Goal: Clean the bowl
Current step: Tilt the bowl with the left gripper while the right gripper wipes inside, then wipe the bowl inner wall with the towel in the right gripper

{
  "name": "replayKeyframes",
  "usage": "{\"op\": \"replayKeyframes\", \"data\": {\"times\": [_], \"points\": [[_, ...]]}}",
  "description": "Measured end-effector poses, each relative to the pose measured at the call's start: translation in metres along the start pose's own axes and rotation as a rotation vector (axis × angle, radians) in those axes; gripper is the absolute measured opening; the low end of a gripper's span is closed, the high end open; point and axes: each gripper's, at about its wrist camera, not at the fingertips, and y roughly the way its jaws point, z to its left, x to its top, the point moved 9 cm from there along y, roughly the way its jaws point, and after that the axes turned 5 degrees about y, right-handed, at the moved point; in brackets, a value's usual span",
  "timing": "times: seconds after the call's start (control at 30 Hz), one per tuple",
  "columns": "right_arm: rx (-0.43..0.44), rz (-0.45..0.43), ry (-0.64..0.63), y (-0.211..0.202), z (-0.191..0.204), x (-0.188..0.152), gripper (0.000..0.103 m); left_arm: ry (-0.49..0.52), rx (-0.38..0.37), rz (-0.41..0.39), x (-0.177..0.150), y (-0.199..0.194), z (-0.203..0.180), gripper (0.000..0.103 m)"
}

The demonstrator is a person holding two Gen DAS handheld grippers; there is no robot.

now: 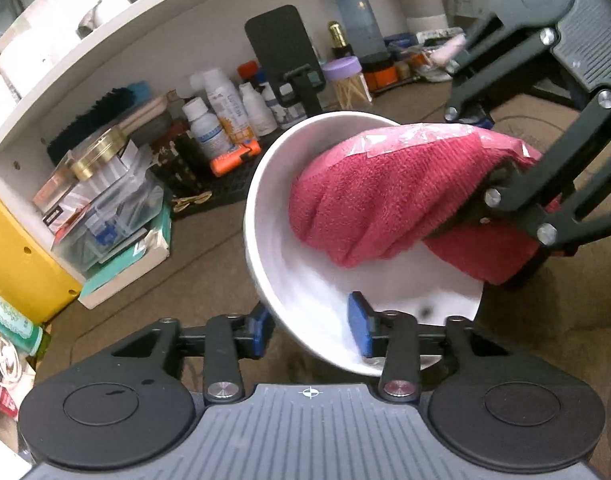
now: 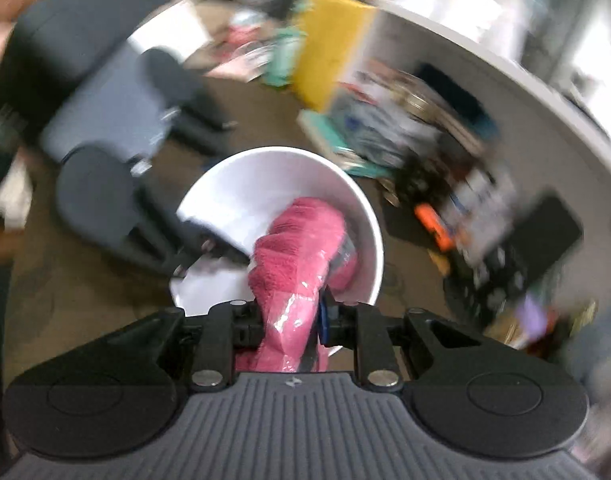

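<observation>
Bowl (image 1: 289,280): white, tilted, its rim sat between the left claw's (image 1: 314,330) parted, released pads.
Right claw (image 2: 289,320): clenched on pink towel (image 1: 369,196) inside the bowl.

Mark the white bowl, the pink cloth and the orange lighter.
white bowl (image 1: 265,236): left wrist view, bare inner wall.
pink cloth (image 1: 369,196): left wrist view, middle of the bunched towel.
orange lighter (image 1: 233,156): left wrist view, its body.

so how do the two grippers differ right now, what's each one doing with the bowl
The left gripper stands open, its blue pads either side of the white bowl's near rim, one outside and one inside, not pressing. The right gripper is shut on the pink towel.
The left gripper straddles the rim; the right gripper reaches into the bowl with the towel.
Both share the same black build and blue pads.
</observation>
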Motion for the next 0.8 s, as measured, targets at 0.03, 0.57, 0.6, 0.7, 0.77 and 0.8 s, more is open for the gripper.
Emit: {"op": "replayKeyframes", "data": {"times": [0.03,0.57,0.6,0.7,0.77,0.8], "points": [[-0.001,-0.010,0.032,0.001,-0.002,-0.004,0.022,-0.055,0.007,-0.006,-0.001,0.003,0.002,0.071],[-0.029,-0.210,0.269,-0.024,-0.025,-0.016,0.020,-0.354,-0.083,-0.071,0.008,0.019,-0.003,0.032],[-0.033,-0.222,0.268,-0.030,-0.026,-0.015,0.020,-0.335,-0.082,-0.067,0.009,0.017,-0.003,0.030],[-0.018,-0.276,0.272,-0.059,-0.027,-0.007,0.020,-0.242,-0.054,-0.050,0.010,0.009,-0.001,0.028],[-0.001,-0.267,0.260,-0.071,-0.022,-0.005,0.020,-0.203,-0.052,-0.036,0.010,0.005,-0.001,0.027],[0.005,-0.236,0.253,-0.066,-0.019,-0.008,0.020,-0.184,-0.052,-0.030,0.010,0.004,-0.001,0.027]]}}
